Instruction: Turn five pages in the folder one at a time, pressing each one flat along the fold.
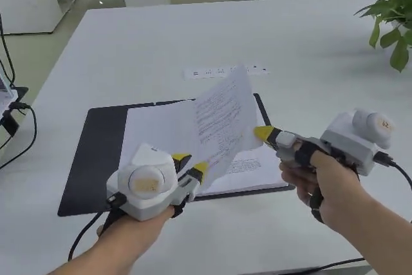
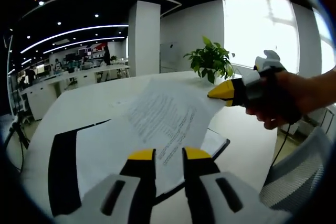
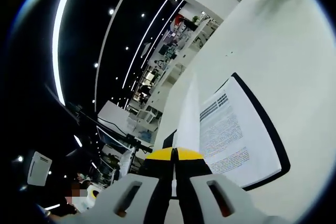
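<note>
A black folder point(image 1: 96, 159) lies open on the white table, with printed pages on both sides. One page point(image 1: 222, 117) stands lifted and curved above the fold. My right gripper point(image 1: 264, 134) is shut on that page's right edge; in the right gripper view the sheet point(image 3: 188, 114) rises edge-on from between the closed jaws point(image 3: 174, 156). My left gripper point(image 1: 191, 163) is at the page's lower corner, near the folder's front edge. Its jaws point(image 2: 169, 156) stand a little apart, with the page point(image 2: 168, 114) just beyond them. The right gripper point(image 2: 223, 90) enters the left gripper view from the right.
A white power strip point(image 1: 222, 71) lies behind the folder. A potted plant point(image 1: 389, 11) stands at the table's far right corner. Cables point(image 1: 26, 133) hang off the table's left edge. A grey chair point(image 2: 299, 177) is beside the table.
</note>
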{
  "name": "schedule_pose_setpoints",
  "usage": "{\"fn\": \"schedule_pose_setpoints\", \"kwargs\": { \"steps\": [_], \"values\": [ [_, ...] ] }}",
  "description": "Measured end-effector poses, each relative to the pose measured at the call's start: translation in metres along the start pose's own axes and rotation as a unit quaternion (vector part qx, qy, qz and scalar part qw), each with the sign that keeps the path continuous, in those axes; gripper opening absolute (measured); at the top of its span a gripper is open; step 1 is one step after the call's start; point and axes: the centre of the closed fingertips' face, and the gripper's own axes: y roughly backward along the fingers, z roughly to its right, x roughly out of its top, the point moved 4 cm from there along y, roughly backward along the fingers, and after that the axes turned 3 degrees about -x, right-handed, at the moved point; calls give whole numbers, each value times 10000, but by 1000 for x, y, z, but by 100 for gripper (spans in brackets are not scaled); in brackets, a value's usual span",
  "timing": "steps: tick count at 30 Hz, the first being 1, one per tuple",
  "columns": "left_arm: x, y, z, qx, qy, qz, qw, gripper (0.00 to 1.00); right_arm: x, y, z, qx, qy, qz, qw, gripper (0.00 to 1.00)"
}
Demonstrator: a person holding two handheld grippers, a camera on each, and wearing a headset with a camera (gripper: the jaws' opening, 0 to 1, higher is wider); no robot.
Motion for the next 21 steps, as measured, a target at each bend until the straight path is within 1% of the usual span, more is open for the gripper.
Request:
{"fn": "schedule_pose_setpoints", "kwargs": {
  "steps": [4,5,6,7,9,10,11,12,13,16,17,21],
  "values": [
    [2,15,-5,42,-45,36,10000,20,-7,-3,-17,119,24,9,9999,0],
    [3,21,-7,42,-44,22,10000,21,-10,-4,-23,149,66,16,9999,0],
    [2,23,-8,55,-56,8,10000,22,-11,-6,-27,154,114,21,9998,0],
    [2,29,-11,109,-114,-6,9999,23,-14,-7,-31,175,129,12,9998,0],
    [2,39,-17,164,-91,-13,9998,24,-18,-11,-40,234,184,1,9996,0],
    [1,45,-23,267,-69,-55,9996,25,-20,-13,-43,234,222,-12,9995,0],
    [0,47,-25,305,-63,-91,9995,25,-22,-14,-46,242,267,-24,9993,0],
    [0,53,-29,327,-46,-107,9994,25,-25,-17,-49,253,288,-31,9993,0],
    [0,59,-33,387,-32,-67,9992,25,-27,-20,-53,272,310,-46,9991,0],
    [-4,72,-44,526,-25,-148,9985,26,-33,-26,-60,294,405,-89,9987,0],
    [-5,78,-49,575,-9,-136,9983,26,-36,-29,-63,308,419,-113,9986,0],
    [-8,94,-60,692,37,-163,9975,26,-44,-39,-71,334,526,-210,9978,0]
  ]
}}
